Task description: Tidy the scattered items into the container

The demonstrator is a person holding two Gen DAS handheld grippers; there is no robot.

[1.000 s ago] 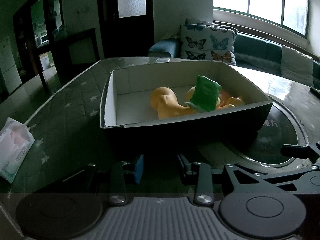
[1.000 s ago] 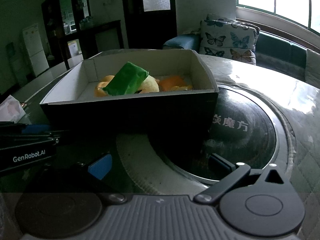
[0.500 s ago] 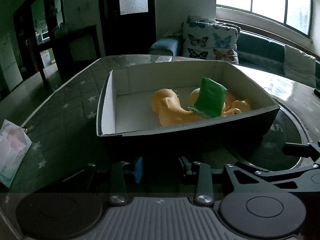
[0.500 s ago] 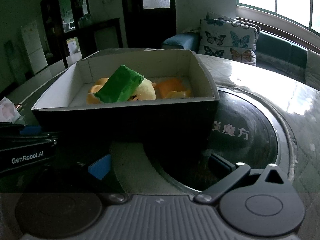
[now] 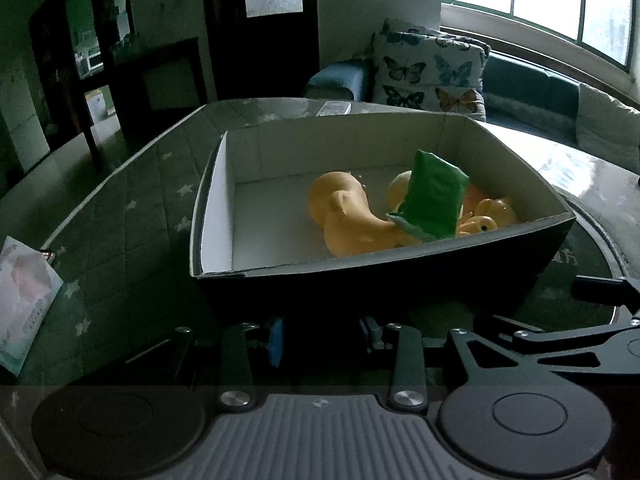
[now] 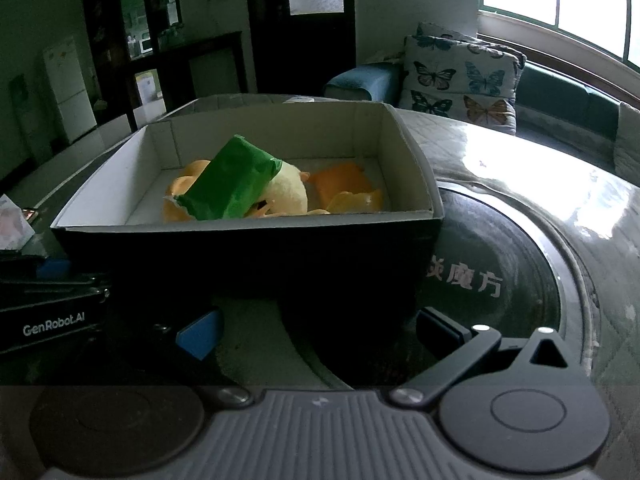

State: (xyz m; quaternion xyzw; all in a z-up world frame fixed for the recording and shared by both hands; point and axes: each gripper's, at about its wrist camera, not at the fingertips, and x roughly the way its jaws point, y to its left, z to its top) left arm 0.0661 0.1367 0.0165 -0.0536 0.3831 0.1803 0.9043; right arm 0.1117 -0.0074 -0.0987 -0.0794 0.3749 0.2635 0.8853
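Black cardboard box with white lining on quilted star-print table — holding green plastic packet atop orange rubber toys. Left gripper near box front, fingers parted, empty. Right gripper — fingers wide, empty.

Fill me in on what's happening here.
A person holds two grippers in front of a box on a table. The left gripper and right gripper are both open and empty. The box already holds orange toys and a green packet.
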